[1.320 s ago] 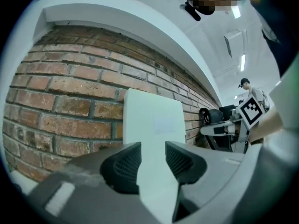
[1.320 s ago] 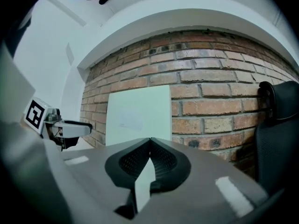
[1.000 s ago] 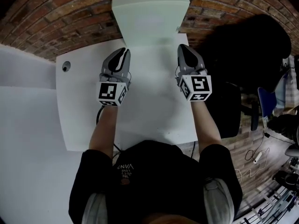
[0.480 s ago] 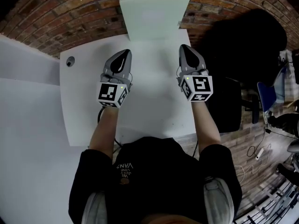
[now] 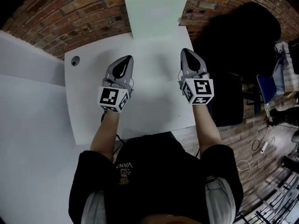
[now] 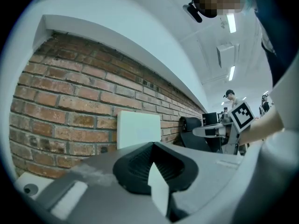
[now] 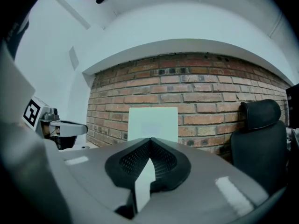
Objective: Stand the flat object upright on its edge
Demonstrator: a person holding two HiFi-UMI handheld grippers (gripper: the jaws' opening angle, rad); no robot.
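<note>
Flat object (image 5: 156, 13): pale rectangular slab at far end of worktop (image 5: 154, 106). Appears upright on lower edge, face toward brick wall (image 5: 84, 17); contact with wall unclear.
Handling (judged): light, stiff, foam-like; matte, not slippery; tips easily.
Hold: opposite side edges, mid-height.
Left hand-held gripper (image 5: 124, 59): jaws together, empty, well short of slab.
Right hand-held gripper (image 5: 186, 53): jaws together, empty, likewise apart.
</note>
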